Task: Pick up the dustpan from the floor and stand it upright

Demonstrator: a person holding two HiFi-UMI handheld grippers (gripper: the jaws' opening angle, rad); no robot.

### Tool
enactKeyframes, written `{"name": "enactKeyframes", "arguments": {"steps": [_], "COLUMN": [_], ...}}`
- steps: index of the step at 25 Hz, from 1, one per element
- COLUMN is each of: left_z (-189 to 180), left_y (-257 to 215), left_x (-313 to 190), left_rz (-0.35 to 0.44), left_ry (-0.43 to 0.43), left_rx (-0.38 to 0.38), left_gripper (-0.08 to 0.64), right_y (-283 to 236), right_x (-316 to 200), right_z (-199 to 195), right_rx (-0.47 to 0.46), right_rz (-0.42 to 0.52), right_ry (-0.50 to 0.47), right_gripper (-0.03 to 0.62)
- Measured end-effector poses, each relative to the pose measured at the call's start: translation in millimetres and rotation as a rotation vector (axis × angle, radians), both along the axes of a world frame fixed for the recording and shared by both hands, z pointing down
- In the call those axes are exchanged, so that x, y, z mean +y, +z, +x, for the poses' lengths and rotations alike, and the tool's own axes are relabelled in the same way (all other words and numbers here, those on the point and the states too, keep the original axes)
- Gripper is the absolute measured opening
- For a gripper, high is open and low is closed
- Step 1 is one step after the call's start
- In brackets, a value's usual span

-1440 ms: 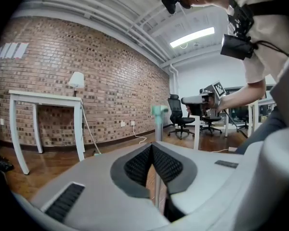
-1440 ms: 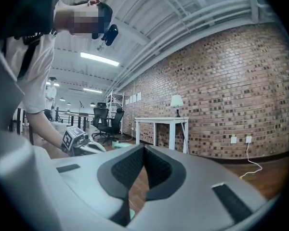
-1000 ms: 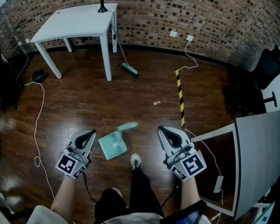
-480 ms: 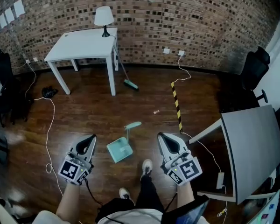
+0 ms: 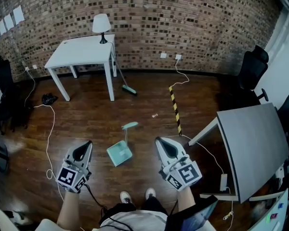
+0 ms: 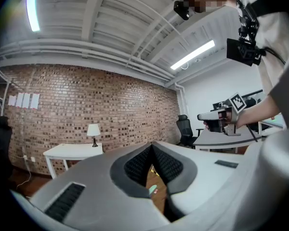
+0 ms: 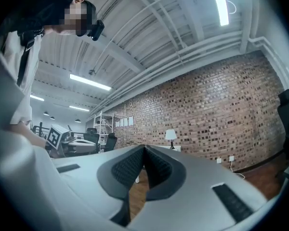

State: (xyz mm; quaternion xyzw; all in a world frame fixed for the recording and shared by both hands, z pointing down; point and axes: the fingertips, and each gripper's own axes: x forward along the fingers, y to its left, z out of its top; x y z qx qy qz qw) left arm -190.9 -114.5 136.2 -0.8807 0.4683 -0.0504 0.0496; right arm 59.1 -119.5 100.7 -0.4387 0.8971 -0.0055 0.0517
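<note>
The teal dustpan lies flat on the dark wood floor, its handle pointing toward the brick wall. My left gripper is held level to its left, well above the floor, jaws shut and empty. My right gripper is held to the dustpan's right, also shut with nothing in it. In the left gripper view the black pads meet, and a sliver of teal shows below them. In the right gripper view the pads are closed on nothing.
A white table with a lamp stands at the brick wall, with a broom leaning beside it. Yellow-black tape and a white cable run across the floor. A grey table is at the right. My shoes are below the dustpan.
Both grippers have risen away from the floor while staying shut. The head view has pulled back, so the dustpan looks smaller and both feet now stand below it.
</note>
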Motion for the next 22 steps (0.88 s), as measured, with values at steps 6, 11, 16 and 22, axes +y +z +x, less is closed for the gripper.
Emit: {"name": "enactKeyframes", "arguments": {"steps": [6,11,16,22], "left_z": [22.5,44.1,57.0,52.2], "left_y": [-12.3,-4.5,-5.2,-11.7], "left_x": [22.1,38.9,43.9,46.7], "left_rz": [0.003,-0.015,-0.01,0.002], "left_ry": [-0.08,-0.106,-0.087,-0.057], "left_rx": [0.037,0.048,0.04,0.031], "left_gripper": [-0.005,-0.005,-0.005,-0.005], "right_y": [8.0,9.1,4.1,3.3], "right_x": [21.2,27.5,26.8,32.3], "right_z": [26.8,49.5,57.1,41.5], "right_rx": [-0.002,-0.017,-0.02,-0.014], "right_rz": [-0.044,-0.053,-0.042,-0.045], "right_ry": [-0.003,0.004,0.012,0.009], "right_gripper": [-0.018,-0.018,-0.018,-0.018]}}
